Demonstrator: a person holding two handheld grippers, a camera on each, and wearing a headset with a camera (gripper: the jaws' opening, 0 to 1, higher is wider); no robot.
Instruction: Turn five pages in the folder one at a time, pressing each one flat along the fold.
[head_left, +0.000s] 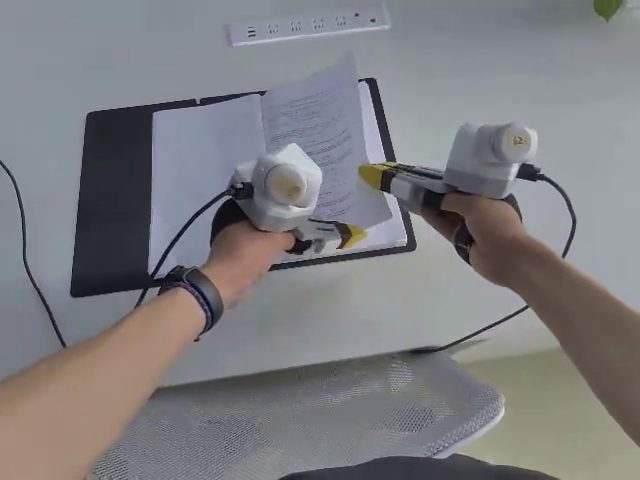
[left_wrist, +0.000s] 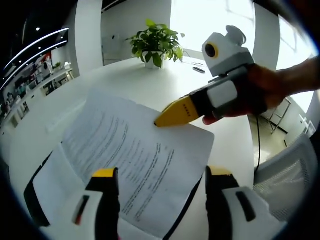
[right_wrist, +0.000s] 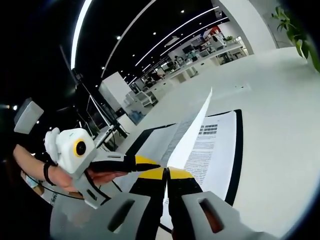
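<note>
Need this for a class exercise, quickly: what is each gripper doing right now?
The left gripper is open, gripping nothing.
The right gripper is closed on the edge of the lifted page.

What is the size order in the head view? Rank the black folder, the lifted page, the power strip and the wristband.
1. black folder
2. lifted page
3. power strip and wristband: these look about alike, and the wristband is nearer the camera, so I won't rank one above the other.
</note>
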